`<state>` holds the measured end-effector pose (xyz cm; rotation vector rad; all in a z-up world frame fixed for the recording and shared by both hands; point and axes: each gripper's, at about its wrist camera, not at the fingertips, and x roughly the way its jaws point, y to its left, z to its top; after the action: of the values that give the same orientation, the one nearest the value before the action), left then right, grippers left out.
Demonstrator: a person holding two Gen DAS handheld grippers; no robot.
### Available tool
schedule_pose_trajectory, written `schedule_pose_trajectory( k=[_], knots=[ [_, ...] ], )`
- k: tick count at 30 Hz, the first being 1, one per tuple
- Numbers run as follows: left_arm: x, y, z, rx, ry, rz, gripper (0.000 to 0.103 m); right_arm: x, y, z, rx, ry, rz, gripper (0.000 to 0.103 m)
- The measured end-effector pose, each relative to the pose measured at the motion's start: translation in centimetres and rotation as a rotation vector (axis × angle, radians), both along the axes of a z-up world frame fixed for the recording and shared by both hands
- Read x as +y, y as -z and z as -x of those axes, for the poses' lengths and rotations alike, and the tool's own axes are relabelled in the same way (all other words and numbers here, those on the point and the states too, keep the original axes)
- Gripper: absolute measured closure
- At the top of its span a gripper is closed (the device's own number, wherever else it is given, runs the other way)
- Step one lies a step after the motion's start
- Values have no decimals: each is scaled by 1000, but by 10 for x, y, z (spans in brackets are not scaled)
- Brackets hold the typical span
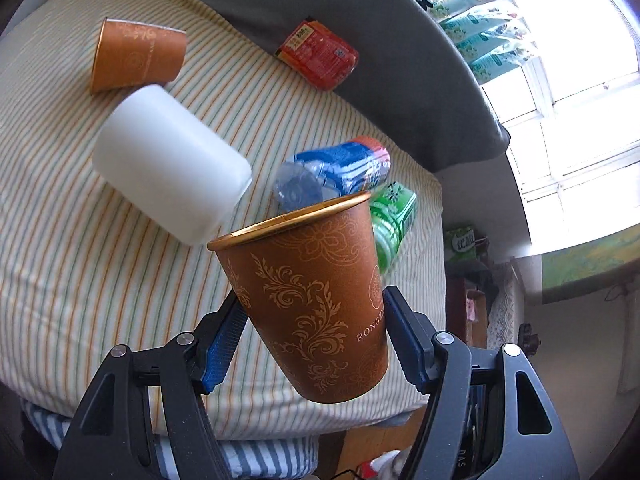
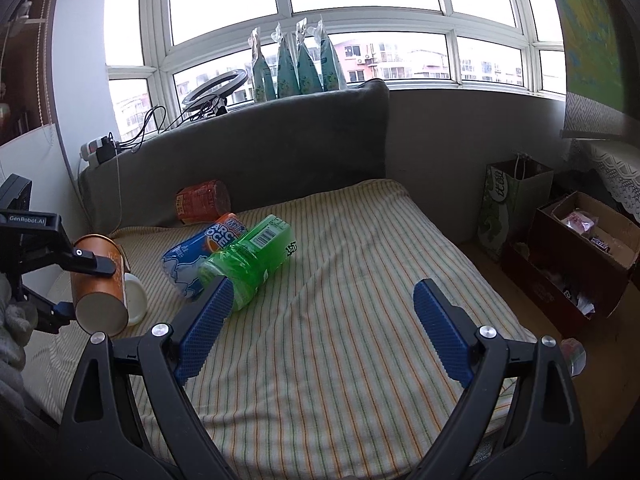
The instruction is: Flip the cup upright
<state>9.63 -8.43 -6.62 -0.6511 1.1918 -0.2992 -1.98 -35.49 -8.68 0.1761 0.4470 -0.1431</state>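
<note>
My left gripper (image 1: 314,328) is shut on a brown paper cup (image 1: 316,296) with gold patterns, held in the air above the striped cushion (image 1: 60,260), rim up and tilted. The same cup (image 2: 98,280) and left gripper show at the left of the right wrist view. A second brown cup (image 1: 136,54) lies on its side at the far end of the cushion. A white cup (image 1: 172,164) lies on its side near it; it also shows behind the held cup (image 2: 136,298). My right gripper (image 2: 320,296) is open and empty above the cushion (image 2: 340,340).
A blue-labelled bottle (image 2: 200,252) and a green bottle (image 2: 252,260) lie on the cushion, with a red packet (image 2: 202,200) against the grey backrest (image 2: 260,148). A paper bag (image 2: 512,212) and cardboard boxes (image 2: 580,256) stand on the floor at right.
</note>
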Motion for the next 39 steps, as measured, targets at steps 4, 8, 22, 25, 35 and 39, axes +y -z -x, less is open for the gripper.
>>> schedule_pose_trajectory(
  k=[4, 8, 22, 25, 35, 39],
  knots=[
    [-7, 11, 10, 17, 29, -30, 35, 7, 1, 3, 4, -16, 7, 9],
    [-11, 19, 16, 28, 57, -66, 35, 12, 1, 5, 6, -28, 16, 9],
    [-19, 25, 22, 17, 92, -116, 35, 29, -1, 3, 17, -63, 48, 9],
    [-21, 26, 18, 20, 109, -135, 35, 30, -2, 2, 20, -65, 46, 9],
    [-21, 28, 9, 6, 173, -140, 31, 32, 2, -3, 43, -83, 34, 9],
    [-18, 21, 13, -25, 190, -144, 31, 33, 2, -8, 59, -116, 9, 9]
  ],
)
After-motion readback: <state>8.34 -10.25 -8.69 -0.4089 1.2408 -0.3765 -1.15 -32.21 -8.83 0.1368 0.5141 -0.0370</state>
